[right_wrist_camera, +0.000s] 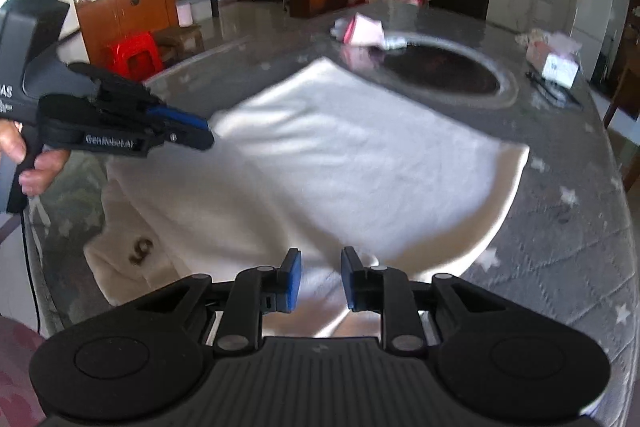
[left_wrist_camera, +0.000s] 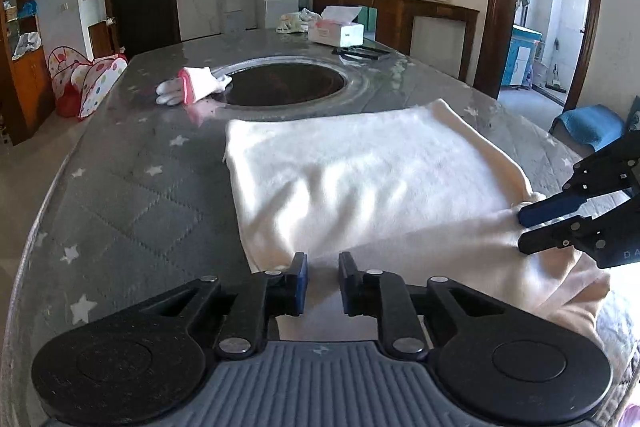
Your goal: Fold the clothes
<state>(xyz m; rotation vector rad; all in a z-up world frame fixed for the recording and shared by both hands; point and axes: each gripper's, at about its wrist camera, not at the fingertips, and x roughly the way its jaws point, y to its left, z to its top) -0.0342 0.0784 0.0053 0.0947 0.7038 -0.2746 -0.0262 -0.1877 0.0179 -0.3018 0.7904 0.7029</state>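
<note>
A white garment [left_wrist_camera: 360, 179] lies spread on the grey star-patterned table, partly folded; it also shows in the right wrist view [right_wrist_camera: 340, 163], with a dark mark on its near left flap. My left gripper [left_wrist_camera: 323, 283] is open, its fingers over the garment's near edge, holding nothing. It shows from the side in the right wrist view [right_wrist_camera: 200, 133] at the garment's left edge. My right gripper [right_wrist_camera: 320, 277] is open just above the garment's near fold. In the left wrist view it [left_wrist_camera: 524, 227] sits at the garment's right corner, jaws slightly apart around the cloth.
A round dark inset [left_wrist_camera: 280, 83] sits mid-table. White gloves with a pink band [left_wrist_camera: 192, 89] lie beside it. A tissue box [left_wrist_camera: 338, 27] and black tools [left_wrist_camera: 360, 53] are at the far end. A red stool [right_wrist_camera: 134, 55] stands beyond the table edge.
</note>
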